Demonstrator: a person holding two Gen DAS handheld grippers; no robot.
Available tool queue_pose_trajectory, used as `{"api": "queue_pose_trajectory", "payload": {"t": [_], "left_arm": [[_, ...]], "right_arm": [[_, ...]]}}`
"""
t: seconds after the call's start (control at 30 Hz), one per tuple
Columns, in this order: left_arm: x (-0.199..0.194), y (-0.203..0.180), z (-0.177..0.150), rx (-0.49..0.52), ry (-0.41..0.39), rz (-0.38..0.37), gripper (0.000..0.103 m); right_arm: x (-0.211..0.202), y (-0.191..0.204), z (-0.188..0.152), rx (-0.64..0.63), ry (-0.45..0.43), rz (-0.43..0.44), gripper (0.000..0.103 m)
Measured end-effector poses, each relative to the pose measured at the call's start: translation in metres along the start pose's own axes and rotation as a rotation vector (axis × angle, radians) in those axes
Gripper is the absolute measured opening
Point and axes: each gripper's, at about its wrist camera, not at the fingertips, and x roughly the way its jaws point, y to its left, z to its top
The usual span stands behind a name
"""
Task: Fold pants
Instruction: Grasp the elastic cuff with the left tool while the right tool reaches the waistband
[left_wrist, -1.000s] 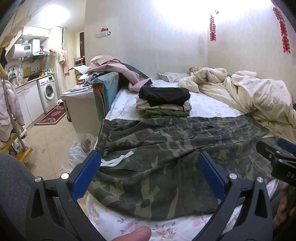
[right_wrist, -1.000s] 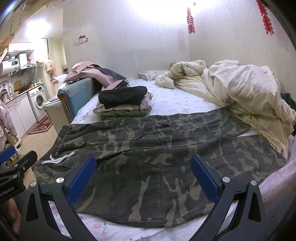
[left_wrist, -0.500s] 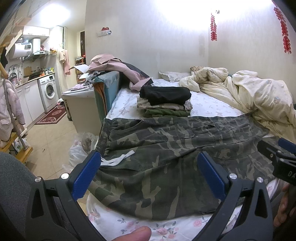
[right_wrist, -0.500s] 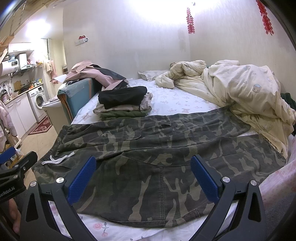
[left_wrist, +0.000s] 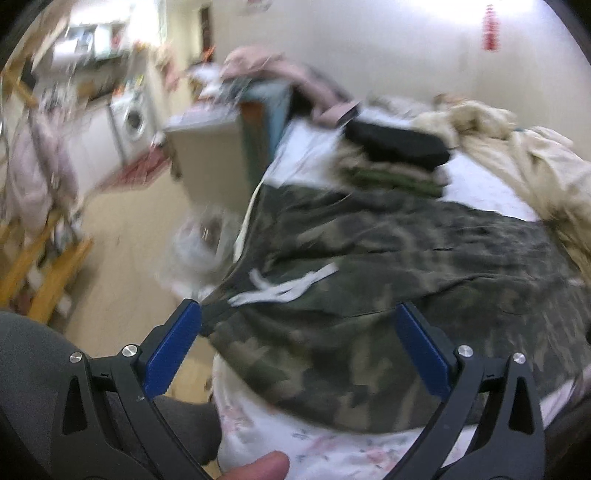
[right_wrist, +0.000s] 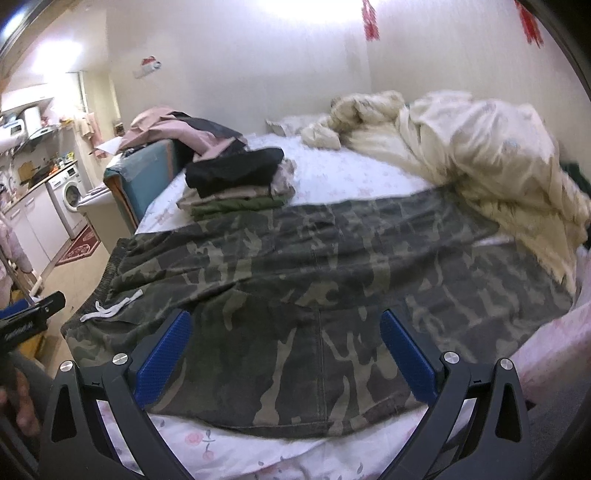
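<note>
— Since half a second ago the left gripper (left_wrist: 297, 334) has swung toward the waistband end of the camouflage pants (right_wrist: 314, 280), and its view is now smeared with motion blur. Has the right side changed too?

— Only a little. The right gripper (right_wrist: 282, 341) now looks along the bed from a slightly tilted angle, hovering above the near edge of the pants with its blue pads wide apart and nothing between them.

— And the left jaws?

— Spread wide as well, holding nothing. The left blue pad (left_wrist: 171, 354) sits just beside the dark elastic waistband, but through the blur I cannot tell whether it touches the cloth.

— Where do the pants lie?

— Spread flat across the floral bed sheet (right_wrist: 207, 446), waistband toward the floor side at the left, legs running right toward the crumpled cream duvet (right_wrist: 491, 155). The white drawstring (right_wrist: 110, 308) lies loose on the fabric near the waistband.

— Anything behind them?

— A stack of folded clothes (right_wrist: 236, 184) sits on the sheet just beyond the far edge of the pants, black piece on top, beige and green below. Further left a washing machine (right_wrist: 68, 194) stands in the kitchen corner.

— Can you see the left gripper from the right camera?

— Just a dark part of it, at the far left edge, near the waistband.
</note>
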Motion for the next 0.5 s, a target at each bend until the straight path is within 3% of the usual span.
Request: {"api": "queue_pose_trajectory", "payload": {"t": [0.13,0.23,0.33,0.47,0.5], "left_arm": [[0.057,0.048,0.003,-0.178,0.174,0.092,0.102],[0.096,0.071,-0.013,-0.277,0.305,0.147,0.101],[0.121,0.08,-0.031,-0.354,0.412,0.126,0.096],[0.136,0.076,-0.039,-0.376,0.438,0.056,0.08],[0.139,0.075,-0.037,-0.382,0.436,0.025,0.069]], "right_arm": [[0.01,-0.012,0.001,0.078,0.057,0.03,0.103],[0.017,-0.016,0.006,0.118,0.074,0.044,0.103],[0.021,-0.018,0.013,0.138,0.061,0.048,0.103],[0.034,-0.019,0.015,0.16,0.103,0.062,0.103],[0.038,-0.02,0.015,0.169,0.115,0.067,0.103]]}}
